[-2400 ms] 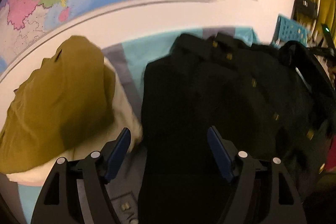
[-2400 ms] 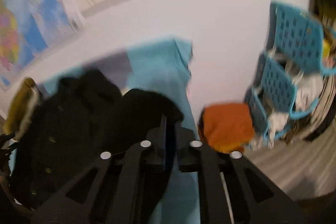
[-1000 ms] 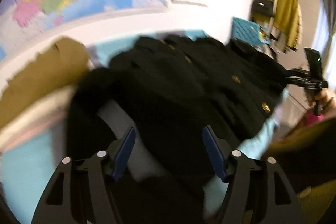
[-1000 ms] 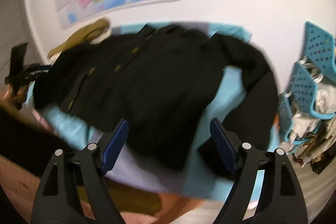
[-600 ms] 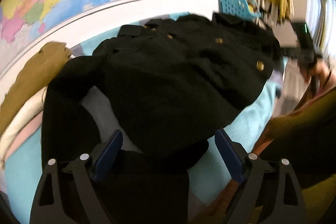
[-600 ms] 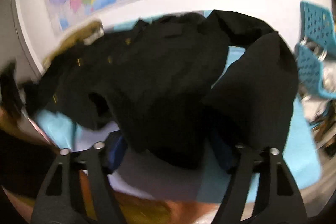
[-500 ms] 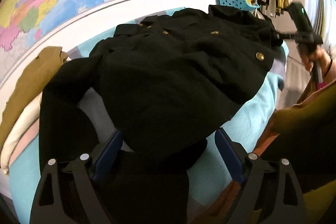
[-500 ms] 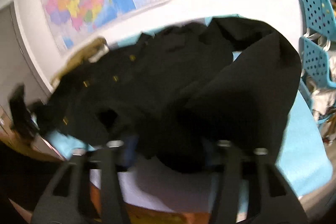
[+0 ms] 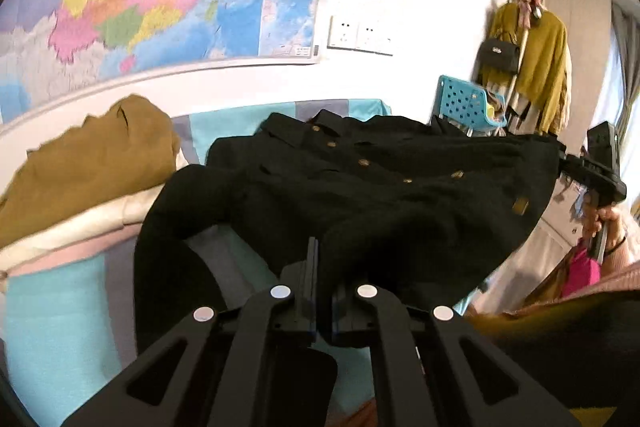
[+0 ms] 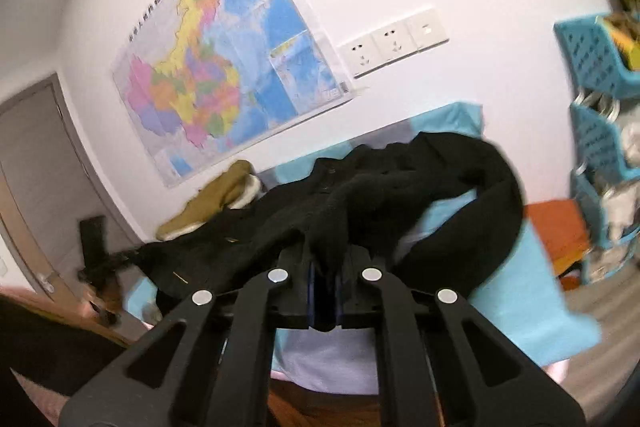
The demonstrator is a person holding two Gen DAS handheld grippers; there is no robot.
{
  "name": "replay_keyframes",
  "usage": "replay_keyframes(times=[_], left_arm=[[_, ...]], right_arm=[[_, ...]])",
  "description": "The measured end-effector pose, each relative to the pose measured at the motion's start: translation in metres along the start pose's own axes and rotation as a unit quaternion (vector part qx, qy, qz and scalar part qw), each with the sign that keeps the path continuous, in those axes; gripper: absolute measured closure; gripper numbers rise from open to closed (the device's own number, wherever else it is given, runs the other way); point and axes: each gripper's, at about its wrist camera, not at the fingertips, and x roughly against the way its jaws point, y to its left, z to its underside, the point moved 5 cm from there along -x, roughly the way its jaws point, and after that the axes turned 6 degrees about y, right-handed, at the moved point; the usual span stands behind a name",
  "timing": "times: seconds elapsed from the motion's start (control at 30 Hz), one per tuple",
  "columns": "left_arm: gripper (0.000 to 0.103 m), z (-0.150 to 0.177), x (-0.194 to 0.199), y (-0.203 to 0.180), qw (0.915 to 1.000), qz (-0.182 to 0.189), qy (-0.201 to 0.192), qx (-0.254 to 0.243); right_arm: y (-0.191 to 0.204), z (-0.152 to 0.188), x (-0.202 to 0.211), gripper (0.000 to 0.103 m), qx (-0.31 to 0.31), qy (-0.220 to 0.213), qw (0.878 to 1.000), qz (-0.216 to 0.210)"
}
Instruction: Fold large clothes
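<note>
Both grippers are clamping down on the black coat (image 9: 384, 187) right now. The left gripper (image 9: 322, 279) is pinching a fold of the hem between its closed fingers, and the fabric is bunching up over the tips. The right gripper (image 10: 325, 267) is doing the same on its side, fingers squeezed together on a wad of dark cloth that is rising in a peak just above them.

The coat is sprawling across the turquoise and grey bed cover (image 9: 52, 311), collar pointing toward the far edge by the wall, brass buttons running down the front. One sleeve is trailing down toward the near left edge of the cover in the left wrist view; the other sleeve is curling round in a loop toward the right edge in the right wrist view, with blue cover showing inside the loop.

At the far left corner of the bed a mustard garment (image 9: 88, 163) is sitting on top of a cream one, just beside the coat's shoulder. A coloured wall map (image 10: 224, 67) is hanging above, with white sockets (image 10: 394, 43) next to it. Blue plastic baskets (image 10: 596, 59) are stacking up at the right, an orange cushion (image 10: 556, 227) below them.
</note>
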Motion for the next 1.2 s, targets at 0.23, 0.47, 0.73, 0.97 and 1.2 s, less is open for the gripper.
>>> replay_keyframes(times=[0.23, 0.47, 0.73, 0.97, 1.2], left_arm=[[0.066, 0.040, -0.048, 0.008, 0.9943, -0.011, 0.097, -0.043], [0.038, 0.007, 0.027, 0.017, 0.9954, 0.040, -0.052, -0.070], [0.028, -0.049, -0.045, 0.016, 0.9970, -0.025, -0.010, -0.072], [0.039, -0.097, -0.173, 0.042, 0.9901, -0.100, 0.092, -0.037], [0.056, -0.108, -0.235, 0.069, 0.9835, -0.111, 0.143, -0.009]], right_arm=[[-0.025, 0.051, -0.047, 0.061, 0.048, 0.185, 0.977, 0.094], [0.021, 0.006, -0.007, 0.037, 0.158, 0.147, 0.975, 0.048], [0.048, -0.056, -0.095, 0.030, 0.154, 0.124, 0.980, 0.001], [0.035, -0.078, -0.295, 0.040, 0.105, 0.219, 0.970, 0.026], [0.021, -0.082, -0.408, 0.041, 0.098, 0.264, 0.957, 0.062]])
